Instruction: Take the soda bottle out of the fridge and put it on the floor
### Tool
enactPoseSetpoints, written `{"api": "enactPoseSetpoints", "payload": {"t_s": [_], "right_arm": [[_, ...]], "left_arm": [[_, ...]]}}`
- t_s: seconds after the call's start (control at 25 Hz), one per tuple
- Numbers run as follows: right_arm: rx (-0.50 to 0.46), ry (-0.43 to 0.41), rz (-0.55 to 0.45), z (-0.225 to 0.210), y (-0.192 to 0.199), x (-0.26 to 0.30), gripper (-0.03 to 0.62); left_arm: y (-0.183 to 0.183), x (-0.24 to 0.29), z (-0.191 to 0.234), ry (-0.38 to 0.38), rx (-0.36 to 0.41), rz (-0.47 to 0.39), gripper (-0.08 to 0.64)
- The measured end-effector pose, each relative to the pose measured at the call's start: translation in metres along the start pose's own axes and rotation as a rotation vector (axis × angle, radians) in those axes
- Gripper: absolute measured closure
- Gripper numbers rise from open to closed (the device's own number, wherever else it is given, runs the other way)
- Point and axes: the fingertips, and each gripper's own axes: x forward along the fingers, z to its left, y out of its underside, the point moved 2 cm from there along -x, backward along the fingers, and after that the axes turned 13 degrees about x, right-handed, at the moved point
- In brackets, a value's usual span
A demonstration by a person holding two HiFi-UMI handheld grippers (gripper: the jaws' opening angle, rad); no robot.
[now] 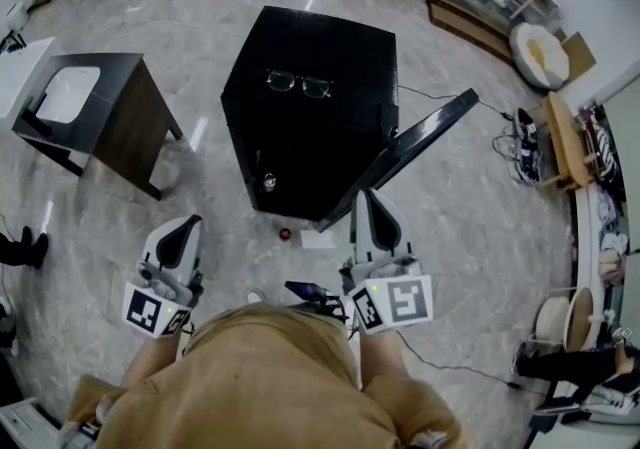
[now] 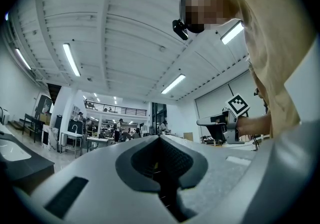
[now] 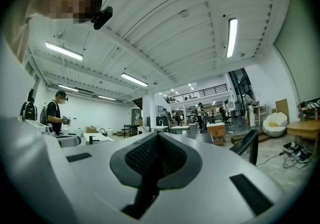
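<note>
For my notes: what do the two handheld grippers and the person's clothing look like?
The left gripper and right gripper have light grey, tapered shells with dark textured pads inside. Each carries a cube with black-and-white square markers. The person wears a tan top.

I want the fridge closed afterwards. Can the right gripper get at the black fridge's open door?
Probably yes: the open black door juts out just ahead of the right gripper, nothing between them; its jaws are shut.
</note>
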Motion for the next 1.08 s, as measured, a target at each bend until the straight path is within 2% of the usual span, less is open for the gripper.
{"api": "enactPoseSetpoints", "payload": {"t_s": [0.28,0.48,0.68,0.92,1.08], "right_arm": [[-0.06,0.021,0.002,0.014,-0.004,-0.011,0.592],[-0.123,0.02,0.014,0.022,-0.003,-0.017,0.592],[-0.132,0.008,0.016,0.015,-0.011,-0.022,0.592],[-0.153,-0.013,0.024,-0.004,-0.02,-0.036,0.592],[-0.123,0.006,-0.006,-0.014,-0.037,-0.043,0.592]], "left_arm": [[0.004,-0.006,0.0,0.011,-0.024,-0.007,0.558],[0.009,-0.009,0.008,-0.014,-0.018,-0.003,0.559],[0.003,-0.006,0.003,-0.047,-0.008,0.003,0.56],[0.006,0.004,-0.019,-0.05,-0.034,0.025,0.56],[0.0,0.014,-0.032,-0.059,-0.038,0.016,0.558]]}}
